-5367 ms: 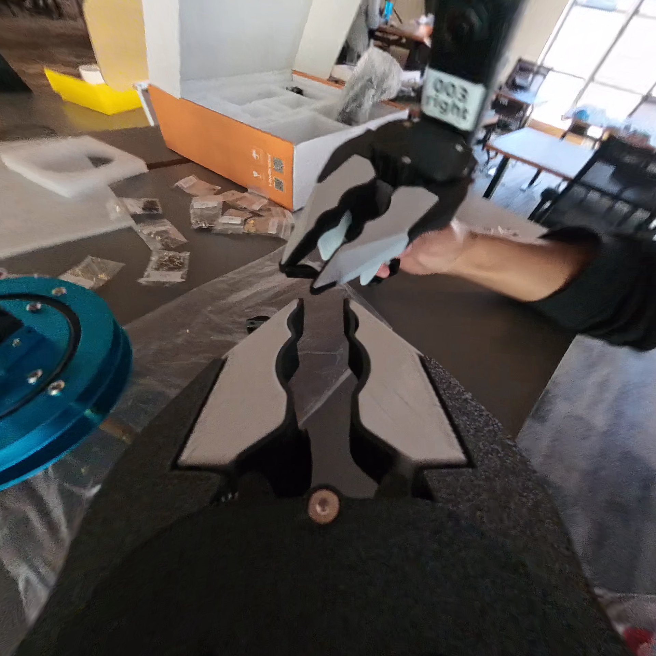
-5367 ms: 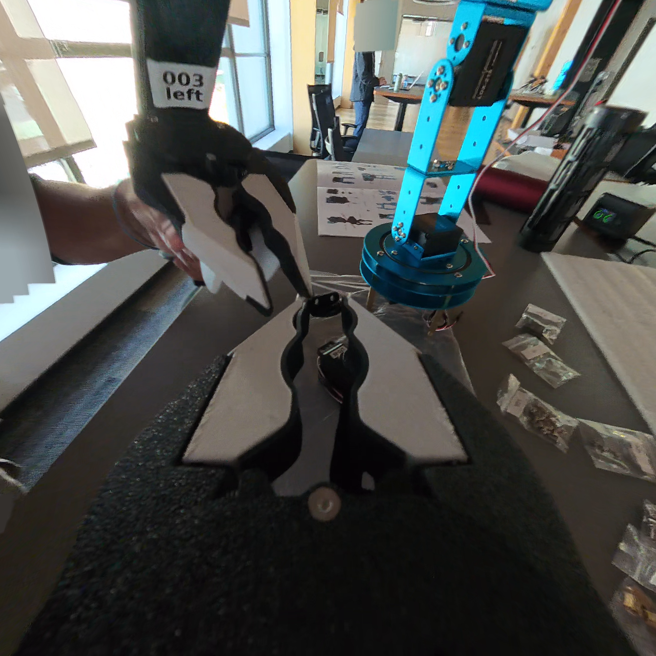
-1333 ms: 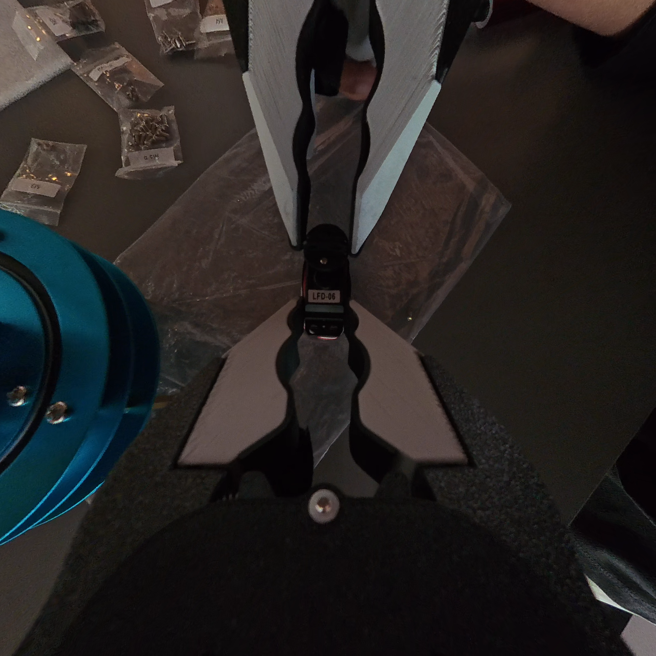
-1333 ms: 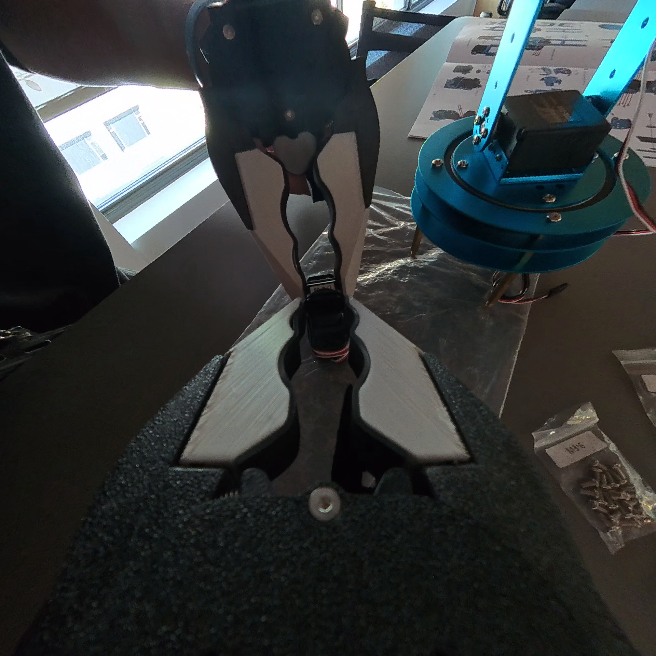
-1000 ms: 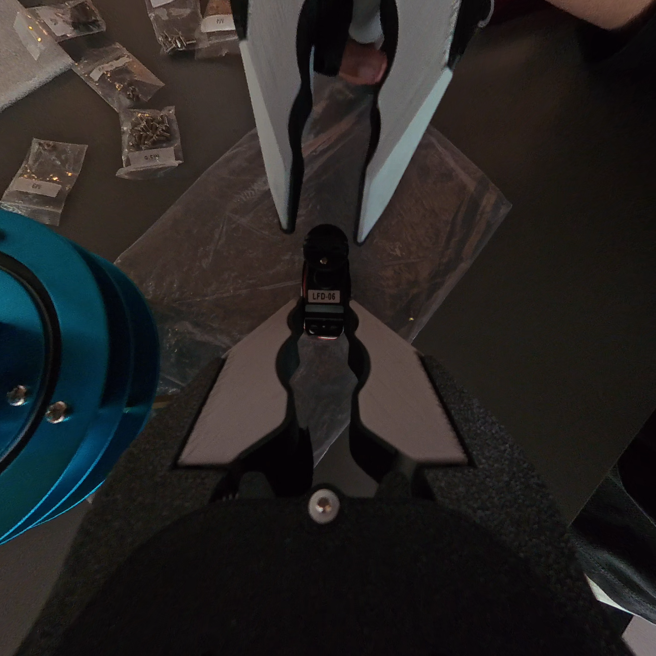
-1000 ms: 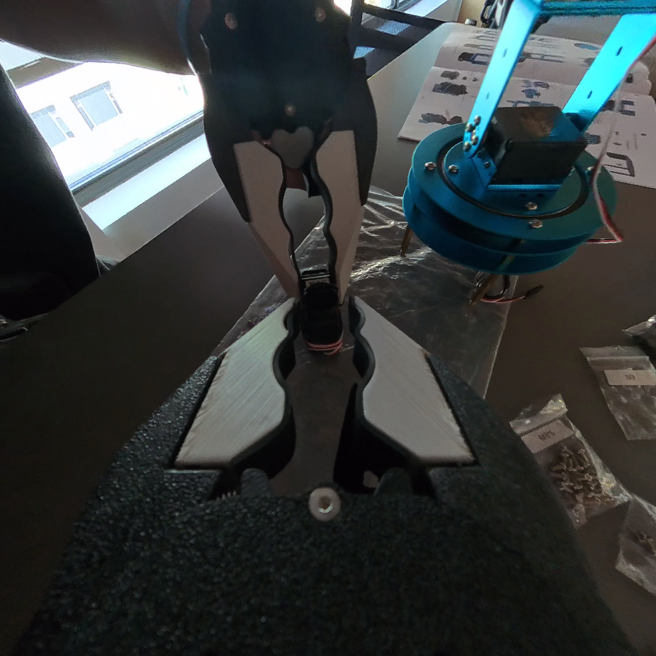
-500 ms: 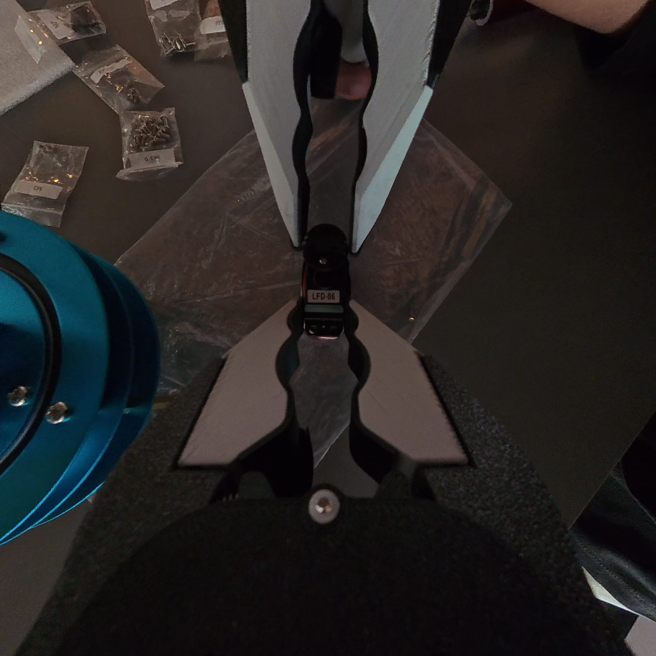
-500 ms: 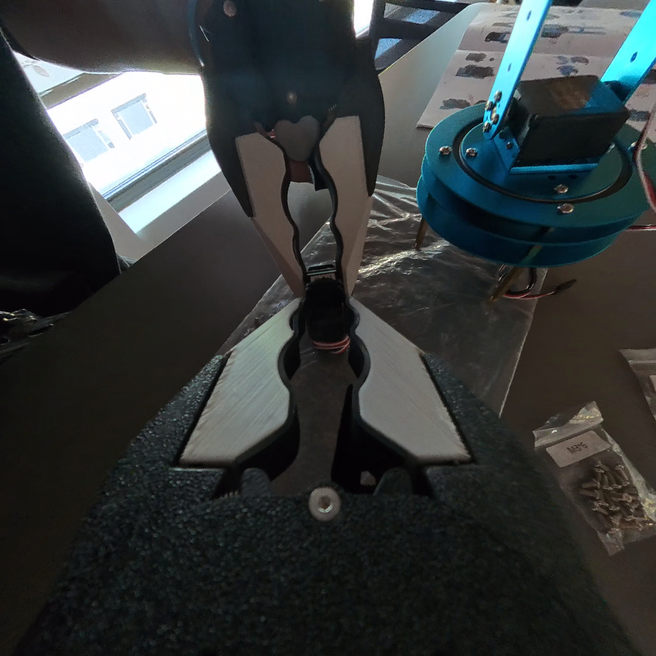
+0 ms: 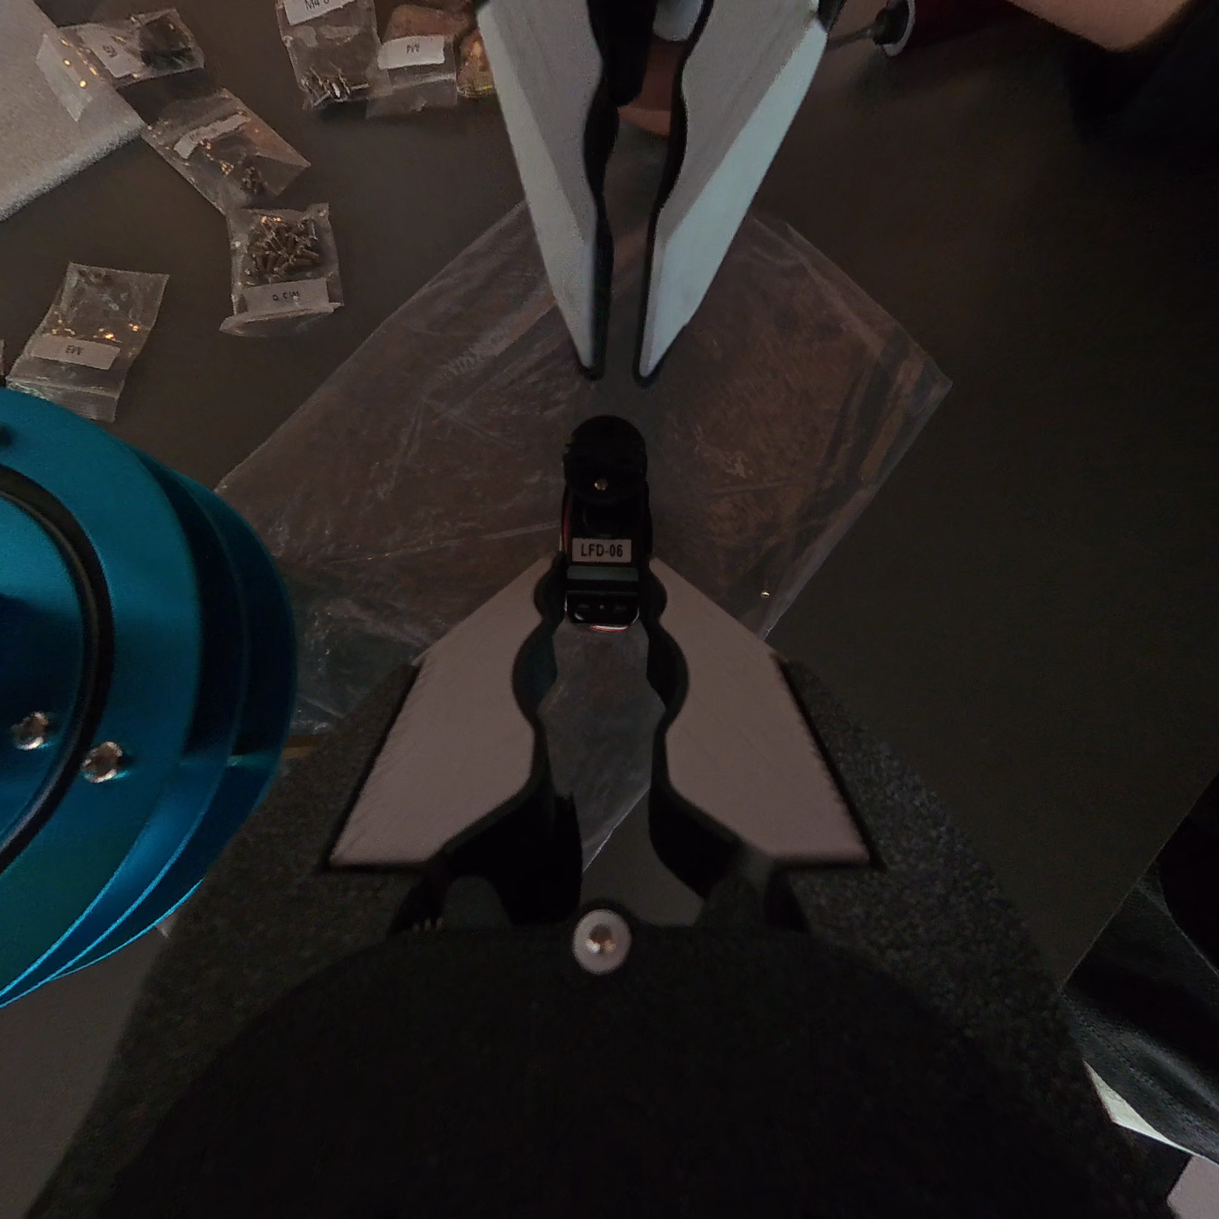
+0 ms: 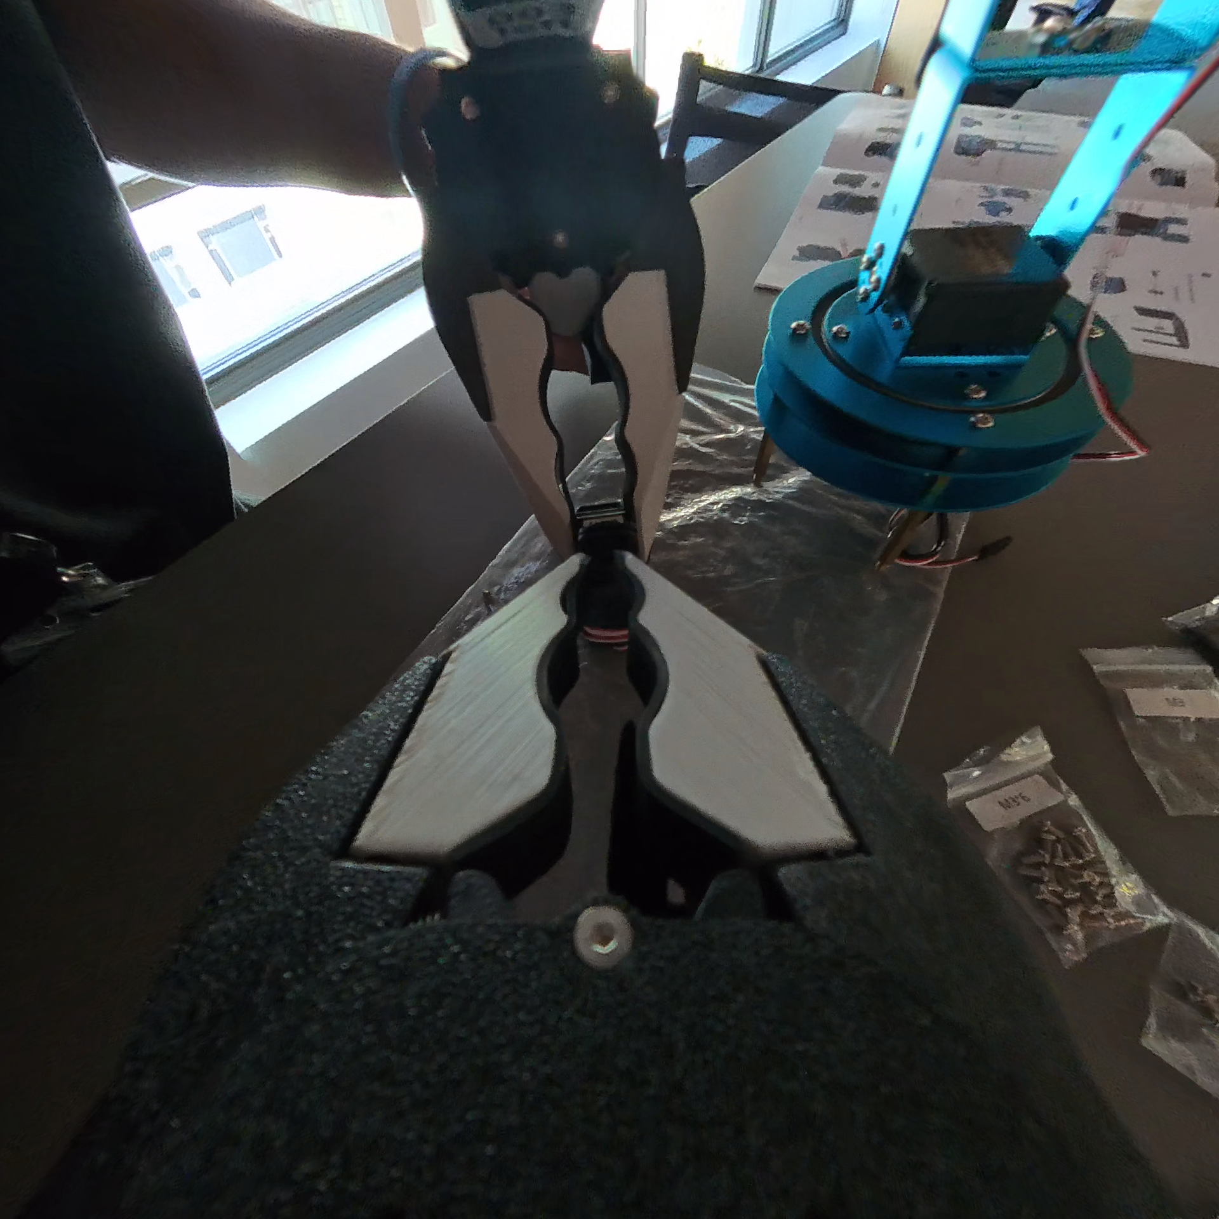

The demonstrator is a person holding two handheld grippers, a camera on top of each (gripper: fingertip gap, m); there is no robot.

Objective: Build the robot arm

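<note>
My left gripper (image 9: 607, 562) is shut on a small black servo (image 9: 601, 501) with a white label, holding it by its labelled end above a clear plastic bag (image 9: 429, 462). The servo's round end points toward my right gripper (image 9: 618, 373), which stands a short way off it, touching nothing, its jaws open only a narrow slit. In the right wrist view, the left gripper (image 10: 605, 547) points down from above. The servo (image 10: 603, 597) shows through the slit just behind my right gripper (image 10: 603, 559), with a red-and-white wire at its near end.
A blue round turntable base (image 9: 132, 659) stands close on the left; the right wrist view shows it (image 10: 923, 422) carrying a blue bracket (image 10: 923, 132) and a black servo. Several small bags of screws (image 9: 283, 264) and printed sheets (image 10: 989, 165) lie on the dark table (image 9: 989, 396). Spacing between my two grippers at the tips: around 5 centimetres.
Half a second ago the right gripper's tips were at the servo's round end. Now it has drawn back from the servo and its jaws have narrowed. The left gripper still holds the servo.
</note>
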